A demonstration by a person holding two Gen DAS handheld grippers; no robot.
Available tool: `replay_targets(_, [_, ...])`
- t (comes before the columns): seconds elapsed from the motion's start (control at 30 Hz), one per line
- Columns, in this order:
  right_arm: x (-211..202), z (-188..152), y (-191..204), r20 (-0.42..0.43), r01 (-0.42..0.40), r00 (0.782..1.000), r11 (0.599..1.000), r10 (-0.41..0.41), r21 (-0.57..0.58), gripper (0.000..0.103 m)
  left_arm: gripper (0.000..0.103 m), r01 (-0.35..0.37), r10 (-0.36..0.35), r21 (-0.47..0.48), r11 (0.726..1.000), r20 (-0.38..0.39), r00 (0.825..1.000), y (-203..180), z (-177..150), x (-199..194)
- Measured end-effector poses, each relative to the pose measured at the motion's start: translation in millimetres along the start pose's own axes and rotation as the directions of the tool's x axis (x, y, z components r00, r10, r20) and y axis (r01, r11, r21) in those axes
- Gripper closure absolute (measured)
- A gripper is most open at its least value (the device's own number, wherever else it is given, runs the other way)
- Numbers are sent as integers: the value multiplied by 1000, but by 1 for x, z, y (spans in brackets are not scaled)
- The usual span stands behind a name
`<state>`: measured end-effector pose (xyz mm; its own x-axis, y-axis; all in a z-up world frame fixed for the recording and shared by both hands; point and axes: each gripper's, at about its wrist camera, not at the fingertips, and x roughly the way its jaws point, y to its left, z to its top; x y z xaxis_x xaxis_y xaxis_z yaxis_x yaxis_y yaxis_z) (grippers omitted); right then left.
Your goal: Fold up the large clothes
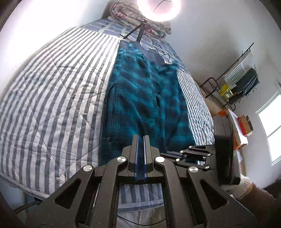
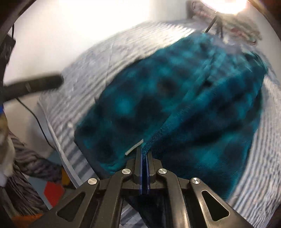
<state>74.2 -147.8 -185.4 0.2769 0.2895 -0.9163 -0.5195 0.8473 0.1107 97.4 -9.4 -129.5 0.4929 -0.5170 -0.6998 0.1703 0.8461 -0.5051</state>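
Note:
A large teal and dark checked fleece garment (image 1: 140,94) lies lengthwise on a blue-and-white striped bed (image 1: 52,98). My left gripper (image 1: 141,138) is shut on the garment's near hem. My right gripper (image 2: 144,151) is shut on another part of the near edge (image 2: 152,138), lifting a ridge of fleece; a small white label (image 2: 134,147) shows beside it. The right gripper also shows in the left wrist view (image 1: 191,154), just right of the left one. The right wrist view is motion-blurred.
A ring light (image 1: 159,10) on a tripod stands on the bed's far end, by a floral pillow (image 1: 137,19). A metal rack (image 1: 235,79) and a desk with books (image 1: 240,126) stand to the right. A bright window (image 1: 270,129) is far right.

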Motion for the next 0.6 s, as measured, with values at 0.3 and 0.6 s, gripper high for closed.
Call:
replay_targets(0.3, [-21,-13,-16,50,-100,994,993,98,54,102,100,52,-49,37,998,-77,996,-25,-8,32])
replay_targets(0.6, [-80,-48,-62,254,-325,932,909,260,261,65,74,132,-128,17,991,-155,980,-40,-12,57])
